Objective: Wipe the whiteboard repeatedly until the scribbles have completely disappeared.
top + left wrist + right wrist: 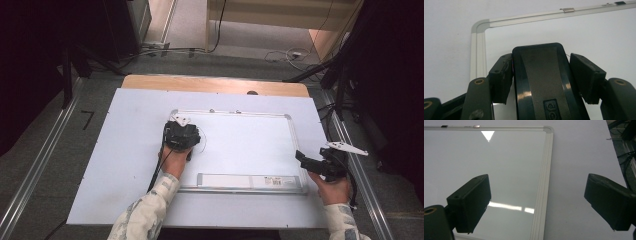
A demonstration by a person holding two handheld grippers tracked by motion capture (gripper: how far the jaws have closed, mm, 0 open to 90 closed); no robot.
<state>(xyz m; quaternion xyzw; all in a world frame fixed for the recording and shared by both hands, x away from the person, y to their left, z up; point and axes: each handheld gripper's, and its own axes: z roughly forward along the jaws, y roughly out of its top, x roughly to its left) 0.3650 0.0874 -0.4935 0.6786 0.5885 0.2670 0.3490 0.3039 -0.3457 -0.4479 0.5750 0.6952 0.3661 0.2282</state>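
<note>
in the left gripper view a black eraser [541, 85] sits between the two black jaws of the left gripper [544, 77], its moulded top showing raised letters that read "de" before the frame cuts them off; the left jaw's pad lies right against the eraser's side, the right pad sits close beside the other side with a thin gap near its tip, so the jaws are clamped around the eraser in a light hold. the eraser rests on the whiteboard [599, 37], near the board's rounded corner, with a small metal clip [568, 10] on the frame farther off. in the high view the left gripper [181, 136] and the hand behind it stand on the left part of the whiteboard [250, 145], the eraser hidden beneath them. along the board's near edge lies a pale tray [247, 181] with a small printed label and barcode at its right end, too small to read. the right gripper [306, 159] hovers by the board's near right corner, jaws spread wide with nothing between them; in the right gripper view its left jaw is over the whiteboard [499, 165] and its right jaw over the white table [579, 157], straddling the frame. beyond the board, the table's wooden edge [215, 82] shows.
</note>
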